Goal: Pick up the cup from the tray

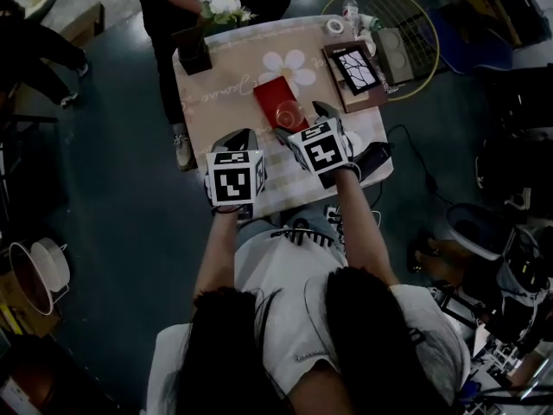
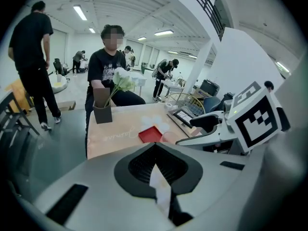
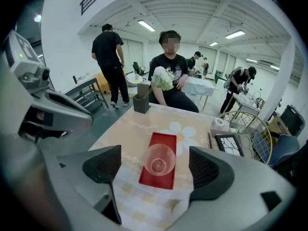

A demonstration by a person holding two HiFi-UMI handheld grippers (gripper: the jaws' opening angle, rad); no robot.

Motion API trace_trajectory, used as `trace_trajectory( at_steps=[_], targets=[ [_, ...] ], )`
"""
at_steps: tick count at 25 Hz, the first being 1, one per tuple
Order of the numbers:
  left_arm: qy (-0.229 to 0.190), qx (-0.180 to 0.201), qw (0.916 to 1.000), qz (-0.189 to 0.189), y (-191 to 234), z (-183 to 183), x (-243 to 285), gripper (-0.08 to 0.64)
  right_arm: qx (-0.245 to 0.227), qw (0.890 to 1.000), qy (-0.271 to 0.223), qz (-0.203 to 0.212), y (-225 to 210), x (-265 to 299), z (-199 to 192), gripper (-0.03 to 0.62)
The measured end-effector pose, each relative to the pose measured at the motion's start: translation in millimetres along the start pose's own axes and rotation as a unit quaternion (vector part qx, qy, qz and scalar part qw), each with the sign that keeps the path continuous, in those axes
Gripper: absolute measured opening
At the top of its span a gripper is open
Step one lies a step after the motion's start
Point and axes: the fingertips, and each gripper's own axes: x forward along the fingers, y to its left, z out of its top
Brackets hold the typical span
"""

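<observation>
A clear plastic cup [image 3: 159, 160] stands upright on the near end of a red tray [image 3: 161, 147] on the table. The same cup [image 1: 289, 114] and tray [image 1: 275, 98] show in the head view just beyond my right gripper [image 1: 300, 120]. My right gripper [image 3: 156, 166] is open, its jaws on either side of the cup and a little short of it, not touching. My left gripper [image 1: 243, 137] hovers over the table's near edge, left of the tray; its jaws are shut with nothing between them [image 2: 156, 165]. The tray [image 2: 150, 134] and cup [image 2: 168, 137] lie ahead of it.
A dark vase with white flowers [image 1: 200, 37] stands at the table's far left, where a person [image 3: 169, 78] sits. A framed picture [image 1: 356, 69] and tape roll [image 1: 335, 26] lie at the right. A round wire basket [image 1: 406, 33] stands beside the table.
</observation>
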Motion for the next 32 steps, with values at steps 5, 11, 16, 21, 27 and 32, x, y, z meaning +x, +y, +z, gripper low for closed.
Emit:
trace_trajectory(
  at_steps=[5,11,16,21,27,32],
  targets=[
    [0.012,-0.010,0.9999,0.005,11,6,13,0.003,-0.005,0.999,0.039,0.026,-1,32,-6,0.425],
    [0.029,-0.033,0.9988,0.021,31,2,23,0.003,-0.018,0.996,0.076,0.044,0,64,-12,0.425],
    [0.044,-0.040,0.9980,0.023,32,-4,33,0.003,-0.035,0.992,0.108,0.053,-2,80,-24,0.425],
    [0.049,-0.040,0.9979,0.018,28,-2,40,0.003,-0.023,0.990,0.125,0.057,-5,87,-34,0.425],
    [0.058,-0.038,0.9975,0.016,21,-3,48,0.003,-0.039,0.987,0.150,0.049,-10,97,-43,0.420],
    [0.059,-0.042,0.9972,0.018,21,-1,52,0.003,-0.022,0.987,0.150,0.058,-10,98,-43,0.402]
  ],
)
